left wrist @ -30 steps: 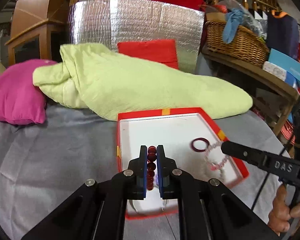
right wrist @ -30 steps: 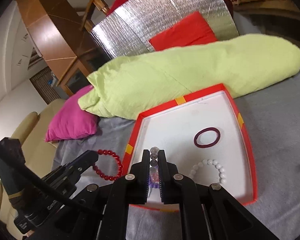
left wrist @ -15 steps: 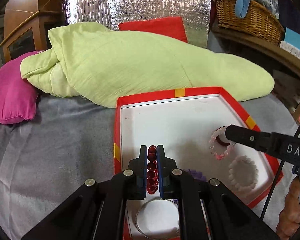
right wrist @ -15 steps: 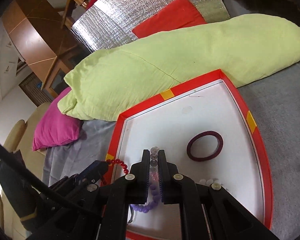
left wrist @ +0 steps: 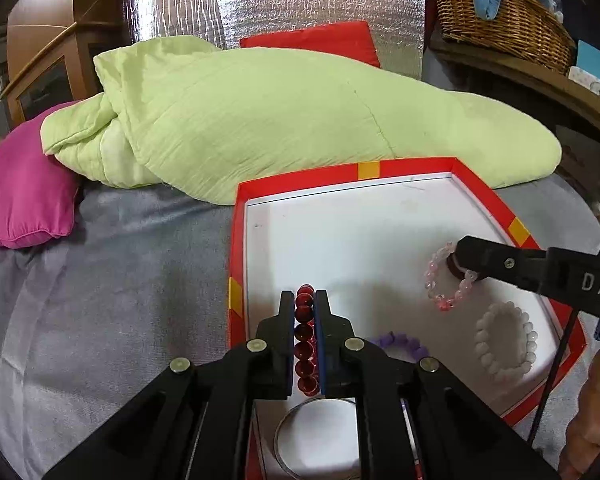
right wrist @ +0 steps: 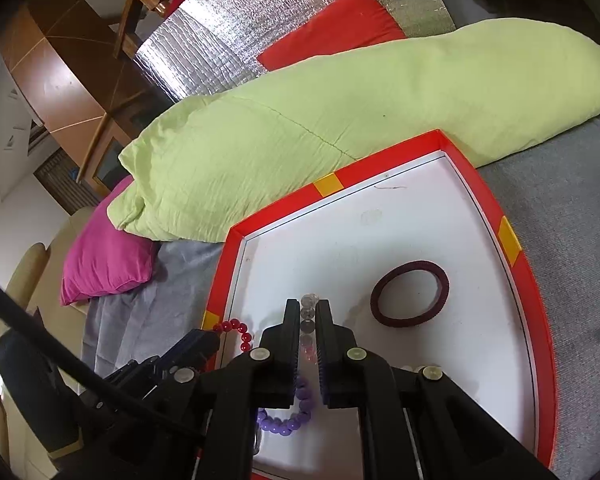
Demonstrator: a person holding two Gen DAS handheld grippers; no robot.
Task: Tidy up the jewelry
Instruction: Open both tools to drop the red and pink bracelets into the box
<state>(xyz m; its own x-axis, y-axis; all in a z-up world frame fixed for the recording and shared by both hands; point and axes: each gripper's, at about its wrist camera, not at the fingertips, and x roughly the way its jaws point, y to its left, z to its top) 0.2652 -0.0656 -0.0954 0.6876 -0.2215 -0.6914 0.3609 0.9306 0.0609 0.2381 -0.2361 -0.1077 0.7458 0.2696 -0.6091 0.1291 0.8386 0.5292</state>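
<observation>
A red-rimmed box (left wrist: 236, 240) with a white floor lies on the grey cover. My left gripper (left wrist: 305, 300) is shut on a red bead bracelet (left wrist: 304, 340) just above the box's left side. My right gripper (right wrist: 309, 308) is shut on a pale pink bead bracelet (right wrist: 308, 314), whose loop (left wrist: 444, 280) hangs over the box's right half. On the box floor lie a maroon band (right wrist: 410, 294), a purple bead bracelet (right wrist: 284, 424), a white bead bracelet (left wrist: 504, 344) and a silver bangle (left wrist: 296, 420). The right wrist view shows the red bracelet (right wrist: 236, 330) at the left gripper's tip.
A lime green quilt (left wrist: 300, 120) lies right behind the box, with a magenta pillow (left wrist: 20, 196) to its left. A red cushion (left wrist: 316, 40) and a silver foil panel (left wrist: 260, 0) stand behind. A wicker basket (left wrist: 500, 12) sits on a shelf at the right. A hand (left wrist: 596, 400) holds the right tool.
Both grippers came forward and down over the box, each keeping its bracelet. The red bracelet went from beside the box's left rim to above its floor.
</observation>
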